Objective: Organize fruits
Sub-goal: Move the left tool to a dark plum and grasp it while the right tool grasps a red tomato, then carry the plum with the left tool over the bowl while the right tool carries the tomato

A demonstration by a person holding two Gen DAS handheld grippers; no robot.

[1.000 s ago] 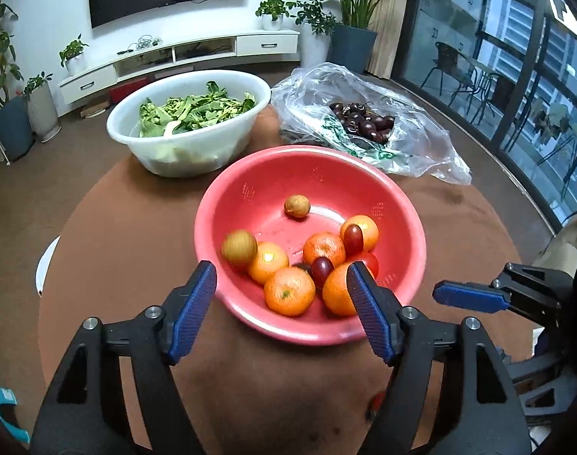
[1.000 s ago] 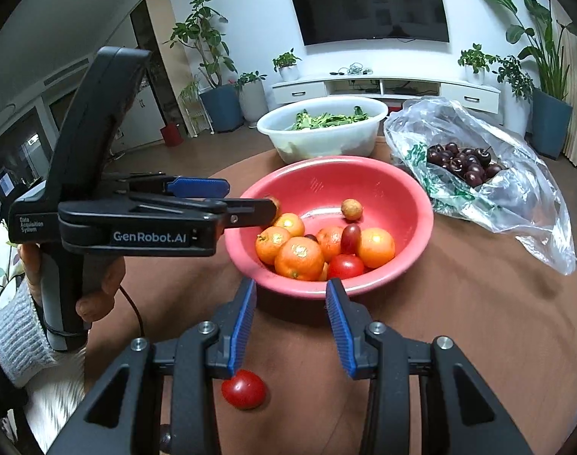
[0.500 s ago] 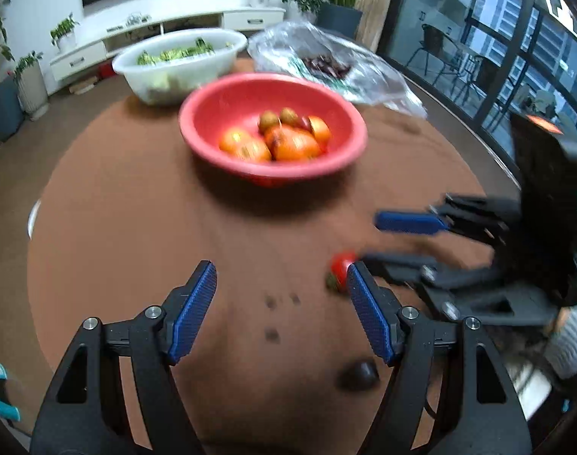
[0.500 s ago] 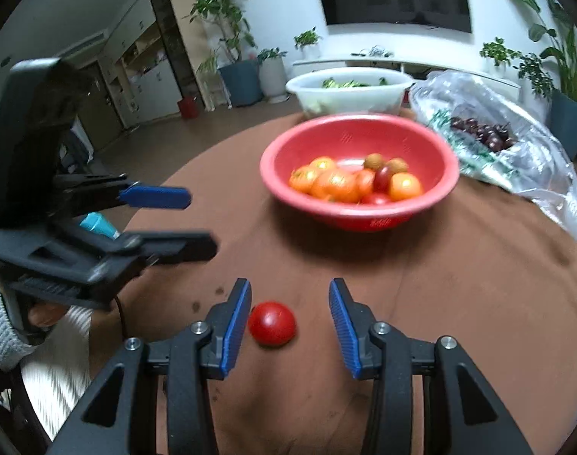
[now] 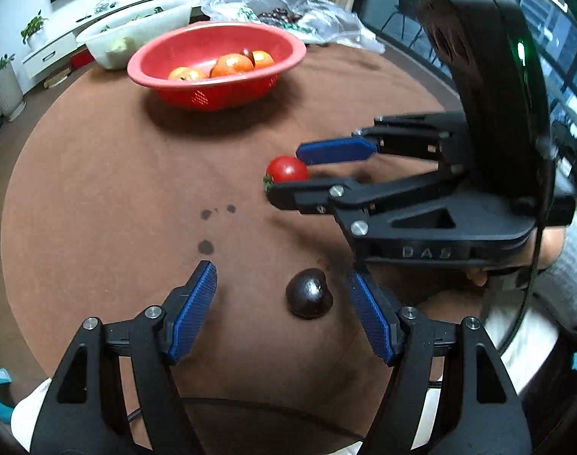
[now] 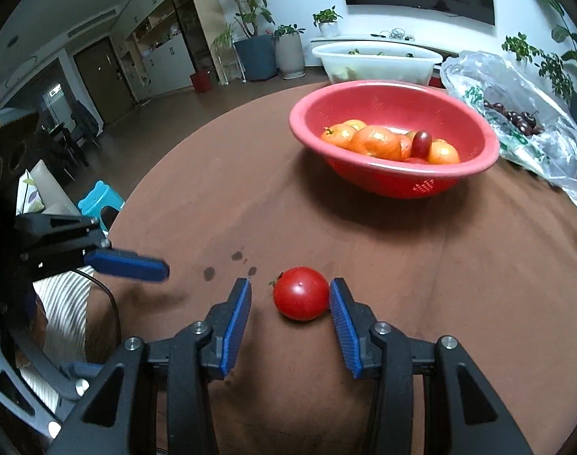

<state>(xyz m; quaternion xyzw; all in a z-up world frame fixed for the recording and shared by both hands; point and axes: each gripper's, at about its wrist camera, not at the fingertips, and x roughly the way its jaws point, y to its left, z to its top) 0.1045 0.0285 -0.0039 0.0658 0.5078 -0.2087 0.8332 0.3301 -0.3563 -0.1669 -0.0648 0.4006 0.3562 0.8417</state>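
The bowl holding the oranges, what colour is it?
The bowl is red, a pinkish red on its rim, with small perforated patches low on its wall. The right wrist view shows it best.

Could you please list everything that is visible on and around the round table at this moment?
Round brown table: one, carries everything below.
Red plastic perforated bowl: one, far side of the table, holds the fruit.
Orange tangerines: several, count unclear, in the bowl.
Dark red oval fruit: one, on the tangerines.
Red round tomato: one, on the table between the right tool's fingers.
Dark purple glossy fruit: one, on the table between the left tool's fingers.
White plastic basin: one, behind the bowl, greens inside.
Clear plastic bag: one, right of the bowl, dark cherries inside.
Left tool: black, blue pads, open.
Right tool: black, blue pads, open; one pad is at the tomato's side.
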